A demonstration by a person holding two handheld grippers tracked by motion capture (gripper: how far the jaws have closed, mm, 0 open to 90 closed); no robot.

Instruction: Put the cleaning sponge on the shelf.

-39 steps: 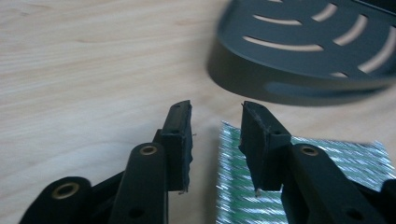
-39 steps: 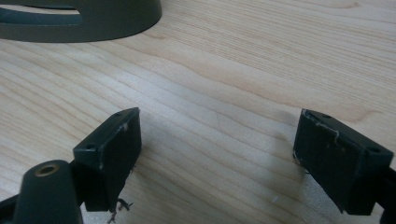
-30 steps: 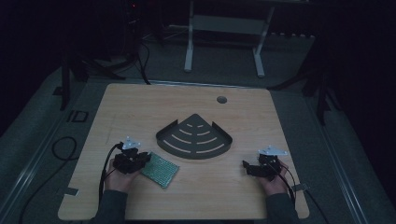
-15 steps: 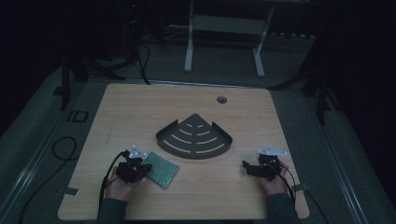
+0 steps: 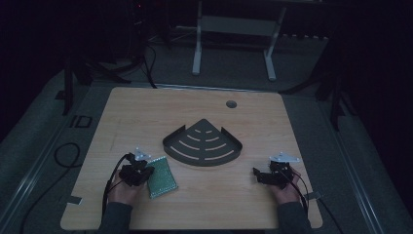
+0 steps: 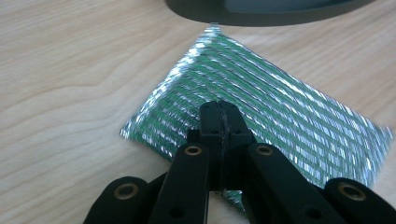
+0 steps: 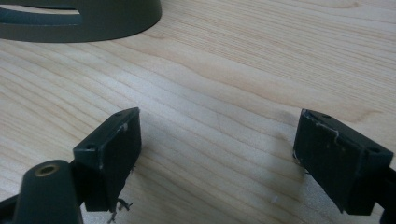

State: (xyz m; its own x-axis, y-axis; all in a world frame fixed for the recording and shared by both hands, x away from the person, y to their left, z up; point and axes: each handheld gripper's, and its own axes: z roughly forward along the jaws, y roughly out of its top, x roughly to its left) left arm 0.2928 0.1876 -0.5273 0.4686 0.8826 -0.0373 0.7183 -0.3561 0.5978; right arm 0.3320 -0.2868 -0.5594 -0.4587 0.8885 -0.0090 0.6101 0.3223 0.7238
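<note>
A shiny green ribbed foil packet (image 5: 163, 178) lies on the wooden table (image 5: 146, 112) at the front left, just in front of a dark fan-shaped slotted tray (image 5: 195, 146). My left gripper (image 5: 145, 171) is at the packet's left edge. In the left gripper view the jaws (image 6: 219, 112) are pressed together on the packet (image 6: 289, 116), which tents up toward them, and the tray's rim (image 6: 261, 16) lies beyond. My right gripper (image 5: 257, 174) rests at the front right, right of the tray. It is open (image 7: 217, 144) over bare wood, the tray's wall (image 7: 116, 23) at upper left.
A round cable hole (image 5: 231, 104) sits near the table's far edge. A white metal stand (image 5: 197, 44) is on the floor behind the table. Black cables (image 5: 63, 156) loop on the floor at the left. The surroundings are dark.
My left gripper has shifted slightly toward the table's front edge, and the green packet's left side has moved with it. The right hand has stayed still.
</note>
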